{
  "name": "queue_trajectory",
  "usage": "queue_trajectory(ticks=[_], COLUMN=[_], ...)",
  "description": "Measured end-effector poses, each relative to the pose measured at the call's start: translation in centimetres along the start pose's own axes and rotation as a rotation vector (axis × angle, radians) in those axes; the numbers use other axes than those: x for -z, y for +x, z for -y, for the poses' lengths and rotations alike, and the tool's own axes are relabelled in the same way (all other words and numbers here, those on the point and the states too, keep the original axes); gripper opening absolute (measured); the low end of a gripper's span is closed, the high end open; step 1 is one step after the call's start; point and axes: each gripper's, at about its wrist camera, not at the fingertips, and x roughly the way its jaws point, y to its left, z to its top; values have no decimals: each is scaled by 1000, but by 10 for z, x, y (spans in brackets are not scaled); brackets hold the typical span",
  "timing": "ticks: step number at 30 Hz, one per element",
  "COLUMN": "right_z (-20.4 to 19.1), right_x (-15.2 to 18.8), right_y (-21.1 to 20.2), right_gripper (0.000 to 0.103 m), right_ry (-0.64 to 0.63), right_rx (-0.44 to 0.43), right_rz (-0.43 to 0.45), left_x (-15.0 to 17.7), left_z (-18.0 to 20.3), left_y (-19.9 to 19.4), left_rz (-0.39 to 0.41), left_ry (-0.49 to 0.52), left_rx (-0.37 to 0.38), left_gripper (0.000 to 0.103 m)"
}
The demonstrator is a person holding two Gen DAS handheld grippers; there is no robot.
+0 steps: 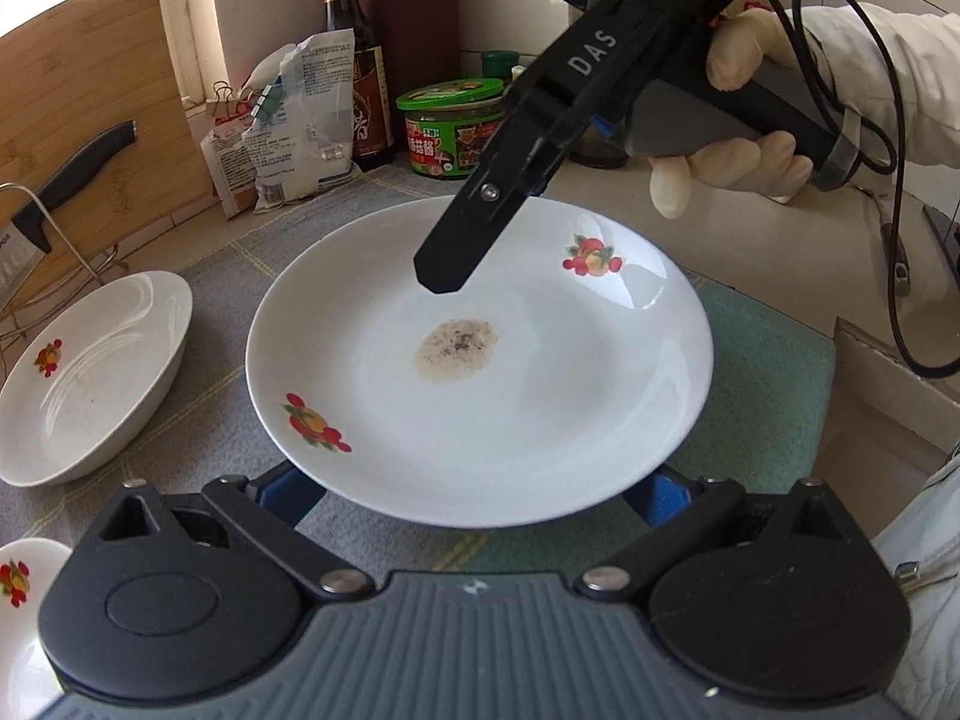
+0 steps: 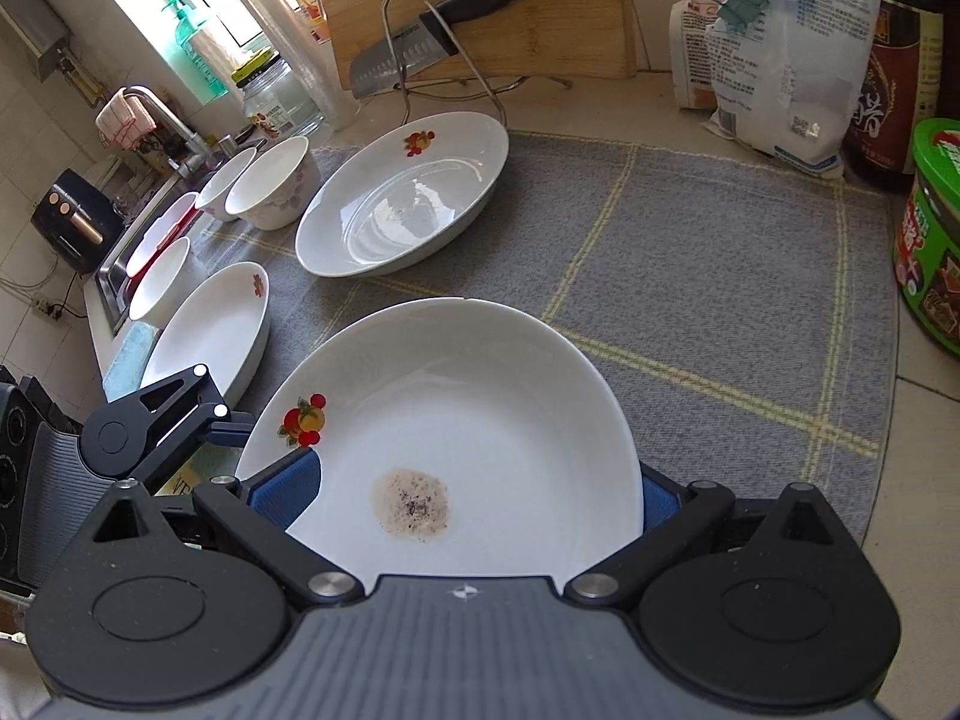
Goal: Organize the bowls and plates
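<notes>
The left gripper's (image 1: 474, 498) blue-padded fingers (image 1: 288, 495) are spread wide. The near rim of the round white plate with fruit decals (image 1: 480, 396) covers their tips, so I cannot tell whether they bear on it. The right gripper's (image 2: 471, 498) fingers (image 2: 282, 492) are spread just as wide on either side of the same plate, near its brown speckled stain (image 2: 411, 504). Whether they press the china cannot be told either. The plate is over the grey checked cloth (image 2: 690, 300) on the tabletop (image 2: 600, 102) and looks tilted in the right wrist view.

The rest of the crockery appears unsorted, reading from the left in that view:

- A white bowl (image 2: 159, 282) is at the sink edge.
- Two more white bowls (image 2: 225, 183) (image 2: 276, 183) stand side by side behind it.
- A shallow white decal plate (image 2: 210, 330) lies alone just beside the left gripper.
- A large white oval dish (image 2: 402, 198) lies alone further back, near the wire rack that holds a kitchen knife (image 2: 420, 42).

Nothing is stacked, so I judge the task to be at an early stage, with the soiled plate apparently the first piece handled. What is left is to settle this plate on or under a matching one, bring the other flat pieces into one pile, and nest the bowls. The stain suggests this plate belongs on top or apart.
</notes>
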Motion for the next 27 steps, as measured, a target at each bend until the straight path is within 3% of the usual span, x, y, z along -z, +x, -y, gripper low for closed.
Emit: queue_trajectory(ticks=[27], right_z=[70], right_x=[-21], right_y=[-1], right_gripper=[103], right_ry=[24], right_rx=[65], right_rz=[31], left_x=[-40], left_z=[-17], left_y=[68], left_rz=[-24], left_ry=[-16], left_rx=[31], left_gripper=[102])
